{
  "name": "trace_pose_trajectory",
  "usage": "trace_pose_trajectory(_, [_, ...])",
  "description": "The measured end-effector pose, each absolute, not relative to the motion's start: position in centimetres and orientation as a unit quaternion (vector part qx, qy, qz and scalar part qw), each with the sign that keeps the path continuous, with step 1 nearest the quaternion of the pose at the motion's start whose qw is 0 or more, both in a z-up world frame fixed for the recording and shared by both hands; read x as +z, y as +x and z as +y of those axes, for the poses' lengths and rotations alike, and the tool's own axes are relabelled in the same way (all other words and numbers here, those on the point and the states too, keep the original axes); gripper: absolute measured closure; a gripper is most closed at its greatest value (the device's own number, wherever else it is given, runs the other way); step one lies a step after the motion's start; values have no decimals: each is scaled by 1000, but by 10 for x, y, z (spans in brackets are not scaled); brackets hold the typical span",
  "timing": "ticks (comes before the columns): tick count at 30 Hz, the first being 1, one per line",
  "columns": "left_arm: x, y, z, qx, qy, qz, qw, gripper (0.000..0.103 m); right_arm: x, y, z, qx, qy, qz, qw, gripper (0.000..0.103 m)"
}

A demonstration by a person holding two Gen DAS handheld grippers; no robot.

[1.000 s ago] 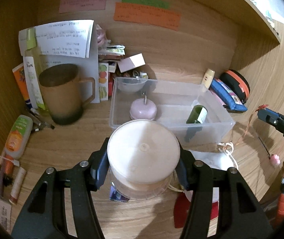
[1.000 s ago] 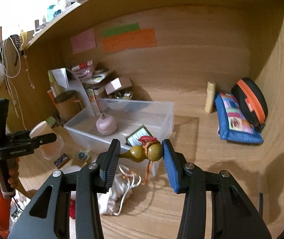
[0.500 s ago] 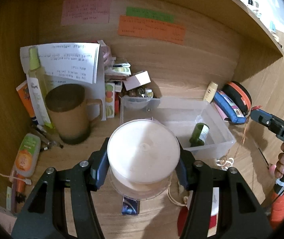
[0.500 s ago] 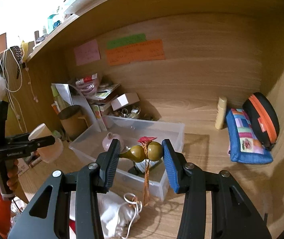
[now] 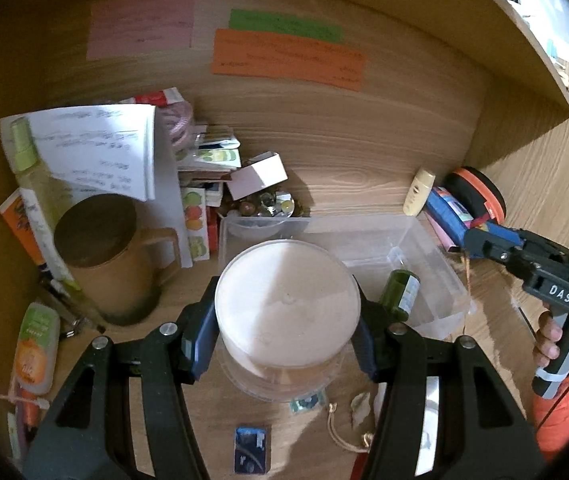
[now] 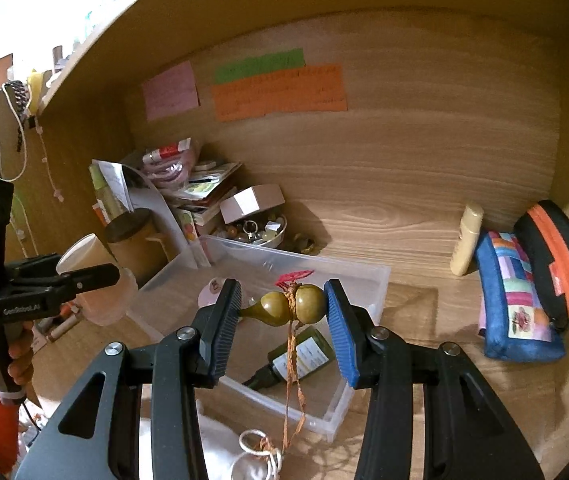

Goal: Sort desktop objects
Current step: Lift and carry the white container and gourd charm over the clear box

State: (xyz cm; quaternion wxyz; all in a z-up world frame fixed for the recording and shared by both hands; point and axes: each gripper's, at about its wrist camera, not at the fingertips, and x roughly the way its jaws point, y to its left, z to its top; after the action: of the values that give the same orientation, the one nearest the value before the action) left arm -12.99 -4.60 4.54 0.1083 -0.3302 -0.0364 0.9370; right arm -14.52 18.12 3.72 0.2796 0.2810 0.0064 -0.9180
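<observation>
My left gripper (image 5: 286, 338) is shut on a round clear jar with a pale pink lid (image 5: 287, 312), held above the desk just in front of a clear plastic bin (image 5: 436, 256). A green bottle (image 5: 399, 291) lies in that bin. My right gripper (image 6: 282, 314) is shut on a small olive gourd charm (image 6: 290, 308) with a red tassel and an orange cord hanging down, held over the bin (image 6: 368, 276). Under it lie the green bottle (image 6: 304, 354) and a pink round object (image 6: 211, 293). The left gripper with the jar (image 6: 88, 280) shows at the left of the right wrist view.
A brown mug (image 5: 104, 256), papers, tubes and small boxes crowd the back left corner. A cream tube (image 6: 466, 240), a blue patchwork pouch (image 6: 518, 304) and a black-orange case (image 6: 552, 264) sit at the right. A white cloth bag (image 6: 220, 452) and a small blue packet (image 5: 249, 449) lie in front.
Both grippers have moved forward and slightly up with their loads. The jar now hangs nearer the bin's front left corner, and the gourd has come over the bin.
</observation>
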Motion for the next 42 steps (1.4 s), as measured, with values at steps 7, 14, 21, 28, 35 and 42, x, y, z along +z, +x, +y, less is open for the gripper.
trace_pose_trajectory(7, [34,-153,-40,931,-345,-31,117,46,27,-168,167,-911,299,13,284,64])
trace_pose_trajectory(14, [22,-170,-35,924,-361,-25,122,46,17,-182,158,-905,314,16,287,63])
trace_pose_trajectory(21, [12,-179,-33,919,-372,-21,129,46,7,-189,146,-896,330,20,295,63])
trace_pose_trajectory(28, [6,-183,-34,917,-381,-22,113,46,-4,-192,133,-884,350,24,308,63])
trace_pose_trajectory(35, [0,-187,-30,914,-389,-6,114,46,-15,-195,124,-870,374,30,319,63])
trace_pose_trajectory(42, [-3,-189,-30,912,-395,-8,109,46,-22,-193,117,-869,381,48,311,63])
